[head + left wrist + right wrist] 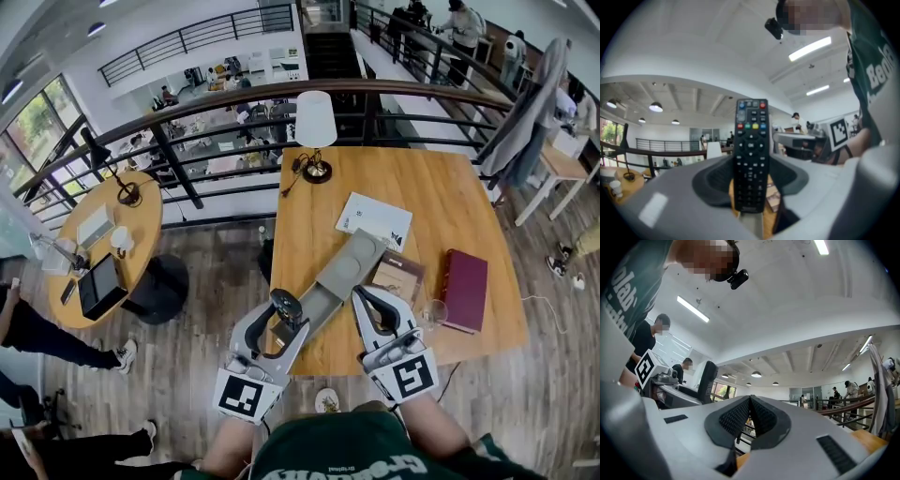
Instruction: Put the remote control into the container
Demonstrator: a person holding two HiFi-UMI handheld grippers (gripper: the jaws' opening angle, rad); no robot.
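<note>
A black remote control (751, 159) stands upright between the jaws of my left gripper (751, 187), which is shut on its lower half. In the head view the remote (286, 303) shows end-on, held above the near end of a long grey container (352, 264) that lies diagonally on the wooden table (441, 202). My right gripper (364, 298) hovers just right of the container's near end. Its pads (740, 418) meet with nothing between them.
On the table are a white booklet (373, 220), a brown book (398, 275), a dark red book (465, 287), a glass (433, 314) near the front edge and a lamp (316, 122) at the back. Left stands a round table (98, 246); a railing runs behind.
</note>
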